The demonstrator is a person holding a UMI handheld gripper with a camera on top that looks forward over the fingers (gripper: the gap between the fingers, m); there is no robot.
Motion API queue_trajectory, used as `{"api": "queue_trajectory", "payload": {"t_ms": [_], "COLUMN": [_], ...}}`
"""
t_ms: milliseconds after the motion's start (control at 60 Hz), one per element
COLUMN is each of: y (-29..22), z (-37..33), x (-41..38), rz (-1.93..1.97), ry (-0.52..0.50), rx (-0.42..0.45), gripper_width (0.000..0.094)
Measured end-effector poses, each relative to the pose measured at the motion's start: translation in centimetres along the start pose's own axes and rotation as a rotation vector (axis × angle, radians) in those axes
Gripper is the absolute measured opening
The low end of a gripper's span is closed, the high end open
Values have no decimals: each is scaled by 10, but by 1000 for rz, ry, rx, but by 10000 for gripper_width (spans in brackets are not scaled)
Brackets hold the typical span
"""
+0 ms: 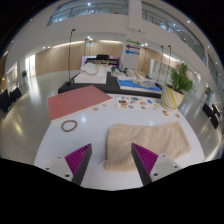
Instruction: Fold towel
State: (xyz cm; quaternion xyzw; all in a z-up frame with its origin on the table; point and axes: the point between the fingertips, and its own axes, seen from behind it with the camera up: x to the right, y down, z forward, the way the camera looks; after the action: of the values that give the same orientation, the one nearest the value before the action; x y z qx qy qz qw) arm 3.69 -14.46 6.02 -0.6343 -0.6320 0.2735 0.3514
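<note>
Your gripper (112, 160) is hanging wide open, holding nothing. The beige towel (146, 140) lies rumpled on the white table (85, 130) just ahead of the fingers, with a red mat (80, 101) beyond.

Beige rumpled cloth towel (146, 139) lies flat on white worktop (95, 135), unfolded, edges uneven, just ahead of fingers, nearer right-hand one.

A white desk (60, 145) carries everything. A beige towel (148, 143) lies flat on it just ahead of the fingers, a little rumpled. A red sheet (80, 101) lies farther back, a small ring (68, 126) rests near it, and scattered small items (137, 101) lie beyond the towel
</note>
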Motion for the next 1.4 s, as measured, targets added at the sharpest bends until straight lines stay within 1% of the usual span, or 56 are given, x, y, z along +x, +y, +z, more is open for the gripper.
{"api": "queue_trajectory", "payload": {"t_ms": [67, 167, 267, 283, 317, 417, 467, 517, 583, 667, 717, 767, 883, 1000, 1083, 1200, 1350, 1400], "y": [9, 17, 34, 37, 32, 34, 36, 35, 36, 26, 11, -11, -62, -88, -80, -42, 5, 13], "z": [26, 59, 78, 80, 82, 81, 81, 82, 83, 76, 68, 60, 36, 24, 31, 53, 88, 92], "x": [4, 8, 8, 8, 6, 4, 4, 17, 13, 15, 23, 37, 96, 176, 234, 299, 341, 345], "rz": [-2, -28, -56, -62, -64, -106, -115, -124, -79, 5, 46, 75, 122, 123, 106, 94, 44, 31], "ry": [1, 3, -7, -11, -15, -8, -3, 55, 25, -44, -69, -79, -90, -59, -20, 38, 96, 98], "rx": [-14, -32, -83, -94, -70, -83, -94, -104, -120, -138, -129, -102, -46, -20, -29, -74, -127, -141], "gripper_width": [794, 697, 546, 541, 493, 376, 245, 31, 15, 10, 10, 9, 9, 11, 10, 27, 39, 76]}}
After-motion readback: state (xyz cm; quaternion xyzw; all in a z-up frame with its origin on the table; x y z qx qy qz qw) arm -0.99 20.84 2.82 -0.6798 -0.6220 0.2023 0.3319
